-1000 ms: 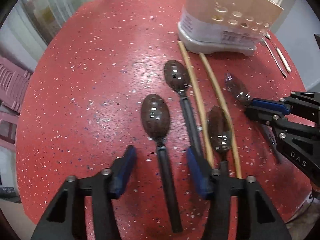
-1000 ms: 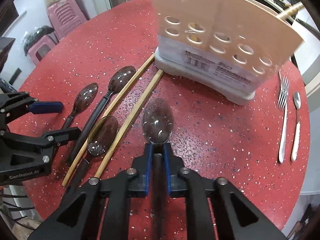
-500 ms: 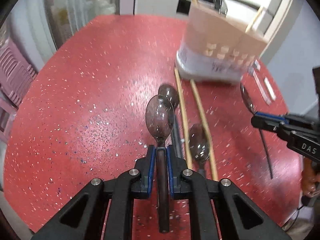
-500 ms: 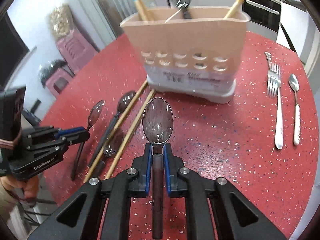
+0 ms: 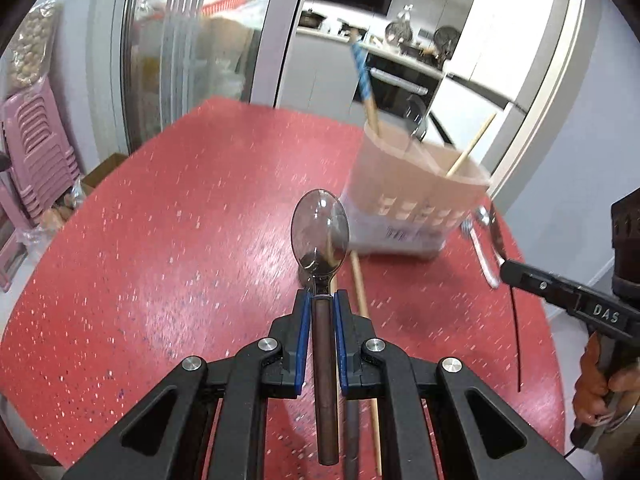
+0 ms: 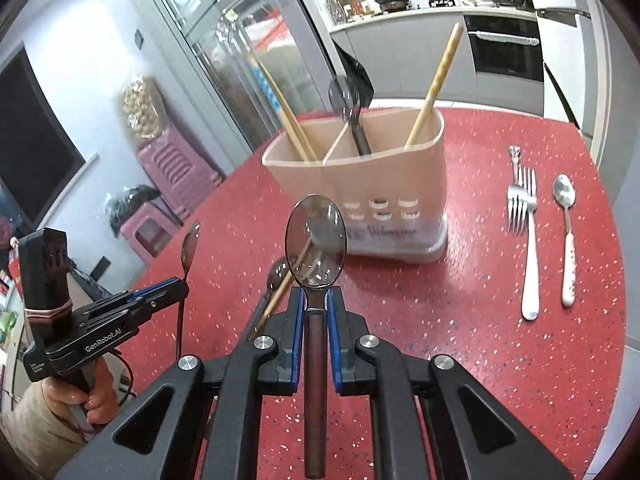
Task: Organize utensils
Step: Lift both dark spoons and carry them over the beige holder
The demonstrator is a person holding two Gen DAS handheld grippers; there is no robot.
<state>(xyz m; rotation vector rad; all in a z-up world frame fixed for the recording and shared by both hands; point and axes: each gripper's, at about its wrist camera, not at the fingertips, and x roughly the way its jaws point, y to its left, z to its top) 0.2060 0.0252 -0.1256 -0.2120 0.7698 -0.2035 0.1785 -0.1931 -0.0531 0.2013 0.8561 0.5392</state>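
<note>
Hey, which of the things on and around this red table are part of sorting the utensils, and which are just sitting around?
Part of the job:
- left tool, shut on a dark spoon
- right tool, shut on a second dark spoon
- utensil holder
- loose chopsticks
- fork
- white-handled spoon

Just lying about:
- pink stools
- black bag

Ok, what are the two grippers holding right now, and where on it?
Each holds a translucent dark plastic spoon by the top of its brown handle, just below the bowl: left gripper its spoon, right gripper its spoon.

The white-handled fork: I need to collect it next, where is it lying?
In the right wrist view the white-handled fork lies on the red table, right of the utensil holder, beside a small spoon.
</note>
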